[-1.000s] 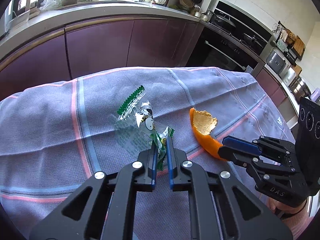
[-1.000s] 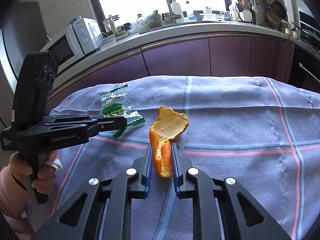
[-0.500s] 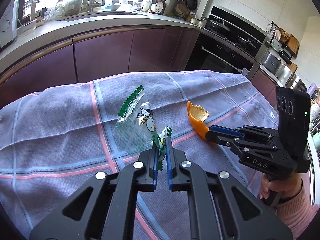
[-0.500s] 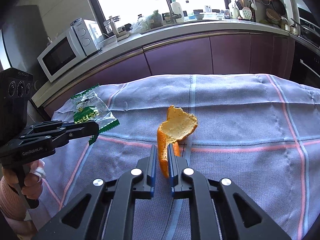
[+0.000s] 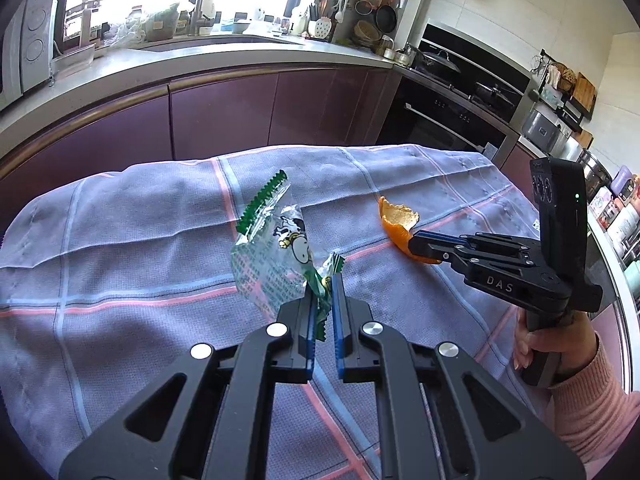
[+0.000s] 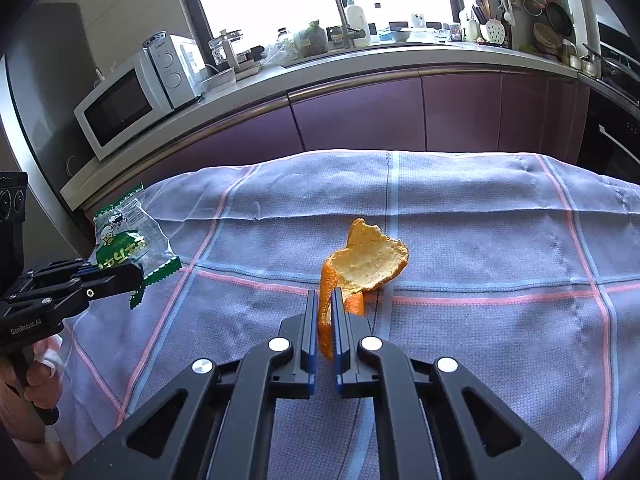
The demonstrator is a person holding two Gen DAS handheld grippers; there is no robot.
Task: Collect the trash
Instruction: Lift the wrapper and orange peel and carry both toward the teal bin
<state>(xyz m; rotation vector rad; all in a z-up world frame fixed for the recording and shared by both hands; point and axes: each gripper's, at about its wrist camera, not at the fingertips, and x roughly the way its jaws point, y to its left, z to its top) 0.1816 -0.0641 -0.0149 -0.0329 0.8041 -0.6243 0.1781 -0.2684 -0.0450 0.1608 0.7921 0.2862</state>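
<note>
The left gripper (image 5: 325,280) points forward and down over the table, and its two blue-lined jaws stand very narrow, pressed on the green end of a clear snack wrapper (image 5: 276,256). The wrapper hangs up from the jaws, with its upper saw-tooth green edge in the air above the cloth (image 5: 120,240), so it looks lifted and not lying flat. The right gripper (image 6: 325,296) also points forward and down; its jaws have just been closing and now they pinch the narrow lower end of an orange peel (image 6: 360,264). The wide pale inside of the peel opens to the right of the jaws and seems to touch the cloth near a pink stripe. In the left wrist view, a hand (image 5: 560,344) in a pink sleeve holds the handle of the right gripper at the right side of the table. The two grippers are well apart, the wrapper at the left side and the peel near the middle. The cloth falls over the far edge of the table, and behind it a gap separates the table from the purple cabinets (image 6: 360,112). Around both pieces the cloth is bare.
</note>
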